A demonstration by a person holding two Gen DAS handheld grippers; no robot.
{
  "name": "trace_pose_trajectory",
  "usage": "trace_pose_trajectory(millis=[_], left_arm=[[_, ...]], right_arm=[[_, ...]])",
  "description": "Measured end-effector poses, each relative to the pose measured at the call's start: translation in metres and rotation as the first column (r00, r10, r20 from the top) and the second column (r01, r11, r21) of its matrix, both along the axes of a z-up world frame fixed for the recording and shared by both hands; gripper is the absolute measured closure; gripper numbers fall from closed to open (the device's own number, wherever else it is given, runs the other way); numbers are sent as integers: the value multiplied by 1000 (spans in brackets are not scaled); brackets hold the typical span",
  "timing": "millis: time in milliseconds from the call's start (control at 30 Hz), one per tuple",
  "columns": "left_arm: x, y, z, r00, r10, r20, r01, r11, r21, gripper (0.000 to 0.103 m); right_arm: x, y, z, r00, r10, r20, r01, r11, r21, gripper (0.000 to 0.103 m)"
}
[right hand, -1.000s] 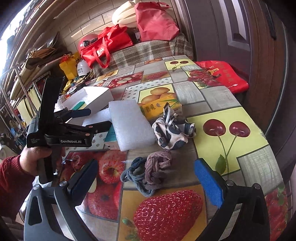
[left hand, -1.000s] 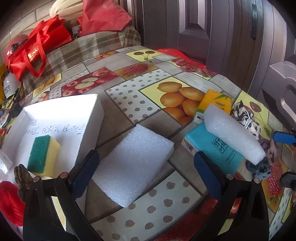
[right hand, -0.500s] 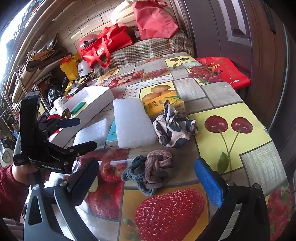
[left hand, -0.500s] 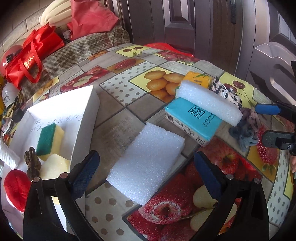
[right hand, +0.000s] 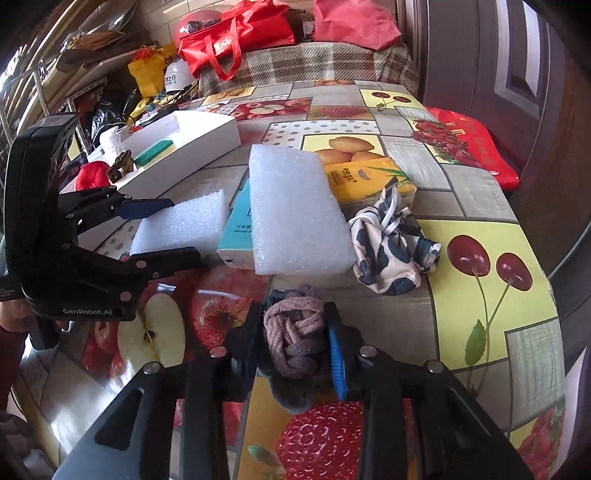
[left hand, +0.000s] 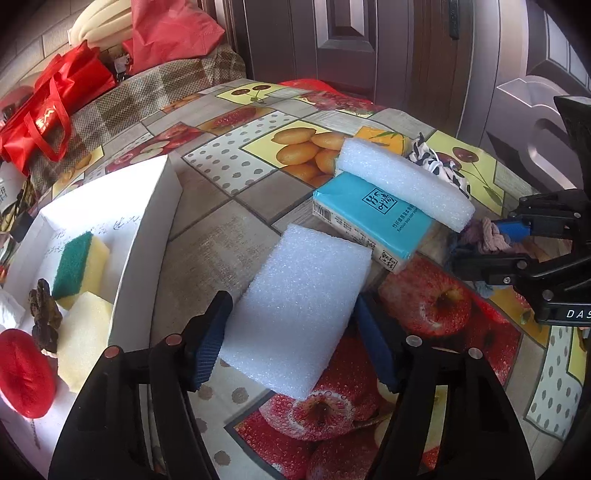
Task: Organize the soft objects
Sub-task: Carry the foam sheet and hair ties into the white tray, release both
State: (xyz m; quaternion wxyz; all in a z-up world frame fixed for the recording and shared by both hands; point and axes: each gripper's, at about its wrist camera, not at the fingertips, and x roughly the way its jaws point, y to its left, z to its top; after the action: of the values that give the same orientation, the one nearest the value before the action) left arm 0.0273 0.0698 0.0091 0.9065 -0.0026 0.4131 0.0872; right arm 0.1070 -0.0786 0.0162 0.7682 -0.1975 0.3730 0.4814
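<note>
My left gripper (left hand: 291, 336) is shut on a white foam block (left hand: 295, 310), its pads pressing the block's two sides on the table. My right gripper (right hand: 295, 343) is shut on a knotted pink and grey rope bundle (right hand: 293, 332). A second white foam block (left hand: 402, 181) lies on a teal tissue pack (left hand: 373, 218). A white box (left hand: 144, 236) at the left holds a green and yellow sponge (left hand: 79, 266), a pale sponge, a red soft item and a brown knot. A black and white patterned cloth (right hand: 391, 251) lies right of the foam.
A yellow tissue pack (right hand: 365, 177) sits behind the cloth. Red bags (right hand: 229, 33) and a plaid cushion lie at the table's far end. A dark door stands to the right. The right gripper shows in the left wrist view (left hand: 517, 243).
My left gripper has moved forward and shut on the near foam block. My right gripper has moved forward and shut on the rope bundle.
</note>
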Motion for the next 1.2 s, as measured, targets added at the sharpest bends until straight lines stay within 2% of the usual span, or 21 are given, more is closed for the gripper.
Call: trace_pose_trajectory(millis=[100,233,367,467,567,700,1200], left_arm=[[-13,-7,6,999,-13,52,12,1000,7,37],[-40,-15,26,978,-22,206,15,999,32,37],[-65,-18,41,936,4,352,-31,997,72,37],[-79,-16,49,905,35,425,-78,993,85,37],[-89,-13,52,884,60,464,-111,990,83,37],[-99,-6,53,871,84,484,-133,989,68,37],[-135,17,51,854,145,500,-201,978,59,37]], right_arm=[[-12,-9,6,999,28,20,-29,998,48,79],[-30,-33,28,993,8,115,-33,975,219,79],[-44,-52,50,970,-115,213,9,896,443,79],[-53,-51,56,945,-195,262,33,855,517,78],[-57,-47,59,934,-226,276,44,841,539,78],[-56,-43,61,932,-237,274,55,840,540,78],[-72,-5,57,944,-176,278,13,863,505,78]])
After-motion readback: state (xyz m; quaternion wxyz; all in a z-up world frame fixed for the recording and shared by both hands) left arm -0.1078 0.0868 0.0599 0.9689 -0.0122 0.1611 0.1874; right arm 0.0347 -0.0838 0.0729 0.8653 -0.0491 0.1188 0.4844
